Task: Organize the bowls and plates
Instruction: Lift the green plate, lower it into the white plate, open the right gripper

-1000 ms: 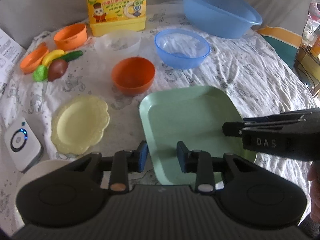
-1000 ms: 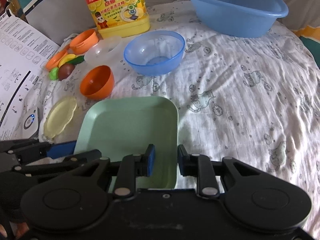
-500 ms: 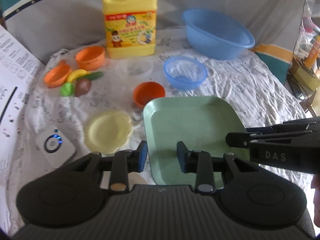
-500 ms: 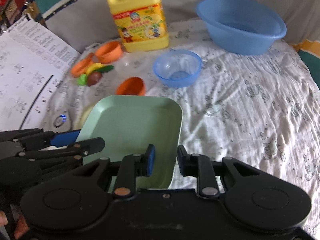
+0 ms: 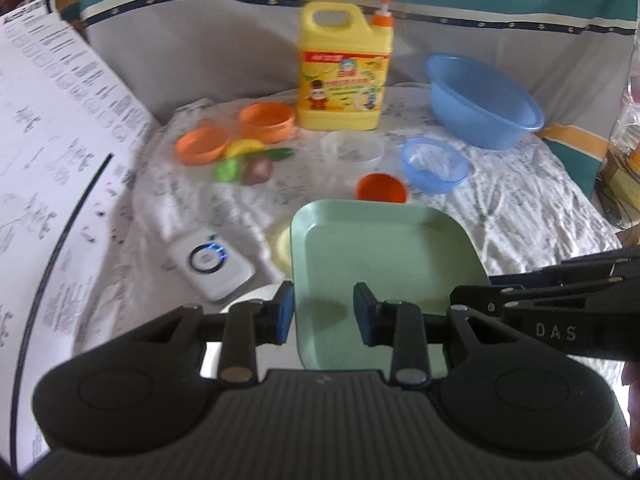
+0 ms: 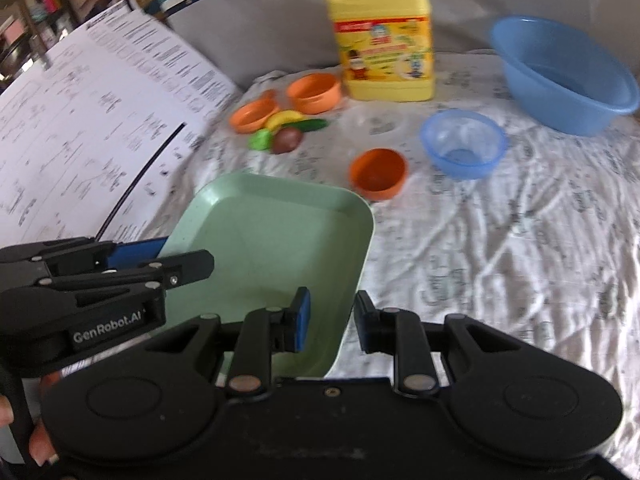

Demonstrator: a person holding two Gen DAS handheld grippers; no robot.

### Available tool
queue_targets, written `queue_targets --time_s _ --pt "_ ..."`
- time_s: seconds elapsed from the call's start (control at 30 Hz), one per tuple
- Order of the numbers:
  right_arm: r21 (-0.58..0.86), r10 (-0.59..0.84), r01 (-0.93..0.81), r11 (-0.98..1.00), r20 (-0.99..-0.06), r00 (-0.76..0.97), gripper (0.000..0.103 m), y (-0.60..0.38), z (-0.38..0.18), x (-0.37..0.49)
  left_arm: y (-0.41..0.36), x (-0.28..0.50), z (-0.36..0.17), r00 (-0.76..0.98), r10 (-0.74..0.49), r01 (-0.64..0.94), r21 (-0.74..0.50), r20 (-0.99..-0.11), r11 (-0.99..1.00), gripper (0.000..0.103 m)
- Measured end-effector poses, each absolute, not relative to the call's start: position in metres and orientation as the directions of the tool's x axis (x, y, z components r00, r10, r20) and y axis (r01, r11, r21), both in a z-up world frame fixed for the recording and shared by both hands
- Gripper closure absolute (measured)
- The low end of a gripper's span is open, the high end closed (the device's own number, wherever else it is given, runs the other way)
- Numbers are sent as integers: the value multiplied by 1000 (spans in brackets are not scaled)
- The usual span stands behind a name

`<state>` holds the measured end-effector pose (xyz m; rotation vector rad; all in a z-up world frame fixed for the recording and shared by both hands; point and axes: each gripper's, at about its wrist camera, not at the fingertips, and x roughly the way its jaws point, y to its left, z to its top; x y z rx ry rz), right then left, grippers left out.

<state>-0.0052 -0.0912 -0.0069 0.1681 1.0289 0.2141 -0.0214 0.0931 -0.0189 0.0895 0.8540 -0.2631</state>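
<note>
A square green plate (image 5: 380, 264) (image 6: 272, 256) is held up above the cloth by both grippers. My left gripper (image 5: 324, 314) is shut on its left rim. My right gripper (image 6: 330, 320) is shut on its right rim. A yellow scalloped plate (image 5: 282, 246) lies partly hidden under the green one. A small orange bowl (image 5: 381, 188) (image 6: 378, 172), a small blue bowl (image 5: 434, 164) (image 6: 464, 142) and a clear bowl (image 5: 352, 148) sit beyond it. A white round plate (image 5: 256, 296) peeks out by the left fingers.
A big blue basin (image 5: 484, 100) (image 6: 564, 72) and a yellow detergent jug (image 5: 344, 66) (image 6: 384, 32) stand at the back. Orange dishes (image 5: 266, 120) and toy fruit (image 5: 248, 160) lie back left. A white device (image 5: 210, 260) and paper sheets (image 5: 52, 160) are at left.
Both grippers have lifted the green plate up and back toward me. The bowls and jug now look smaller and farther, and the yellow plate is mostly covered.
</note>
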Motion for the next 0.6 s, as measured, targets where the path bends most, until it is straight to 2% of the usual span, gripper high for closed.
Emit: queue_targets --time_s 0.6 --pt "227 287 -193 955 -873 395 79 -25 -35 -12 158 -43 -53 587 -160 182 -64 -794 981 72"
